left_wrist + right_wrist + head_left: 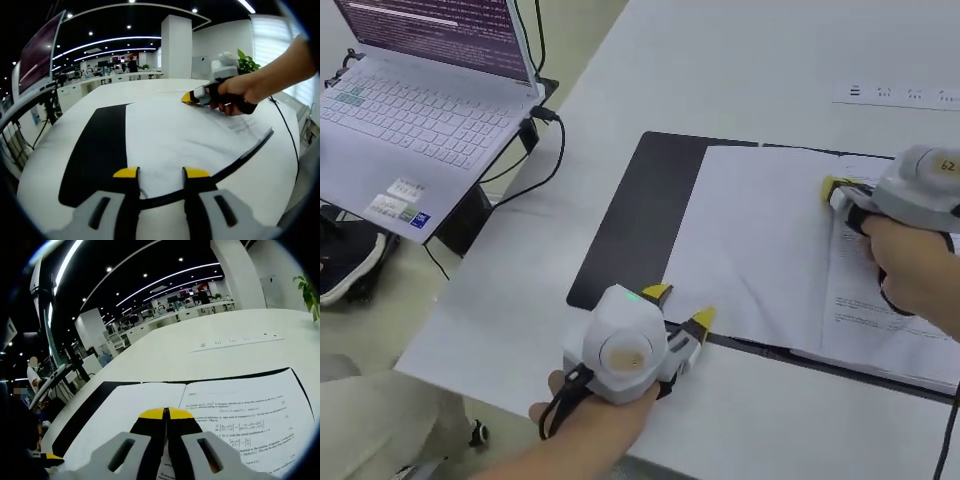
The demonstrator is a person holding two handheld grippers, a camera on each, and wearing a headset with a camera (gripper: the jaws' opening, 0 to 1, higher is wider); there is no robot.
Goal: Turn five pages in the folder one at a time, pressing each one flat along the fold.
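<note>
A black flat folder [630, 220] lies open on the white bench [740, 60], its dark inside cover bare along the left; a blank white page [750, 230] lies spread over the cover's right part, and a printed page of text [860, 290] lies to the right of the fold.

The left gripper [680, 305] sits at the near edge of the folder, held in a hand at the bottom of the head view; in the left gripper view its yellow-tipped jaws stand apart, released, with the blank white page [175, 135] and the folder's edge [97, 150] just ahead of them and nothing between them.

The right gripper [835, 188] is over the far part of the pages, near the fold, with a hand around its grey body; in the right gripper view its jaws [165, 415] are clenched tip to tip above the line where the blank white page [130, 410] meets the printed page [240, 410]; whether a sheet is pinched between them cannot be told.

A white open laptop [410, 110] stands on a stand at the bench's left; a white socket strip [895, 93] lies beyond the folder.
</note>
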